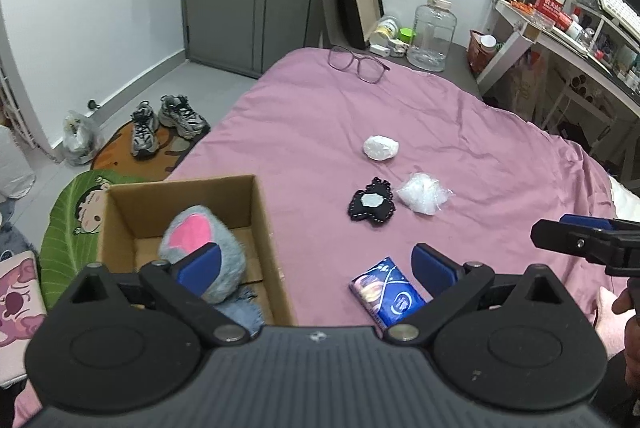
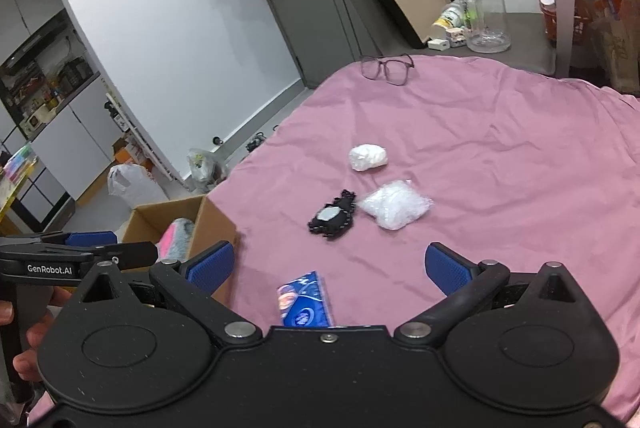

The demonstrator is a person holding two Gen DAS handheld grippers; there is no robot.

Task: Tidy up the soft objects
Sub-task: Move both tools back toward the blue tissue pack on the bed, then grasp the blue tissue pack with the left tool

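A cardboard box stands on the pink bed at the left, with a grey and pink plush toy inside; the box also shows in the right wrist view. On the bed lie a blue tissue pack, a black felt toy, a clear plastic bag wad and a white wad. My left gripper is open and empty, above the box's near right wall and the tissue pack. My right gripper is open and empty above the tissue pack.
Glasses lie at the bed's far edge. A large clear water jug and a leaning frame stand on the floor beyond. Shoes sit on a mat at the left. A cluttered desk is at the right.
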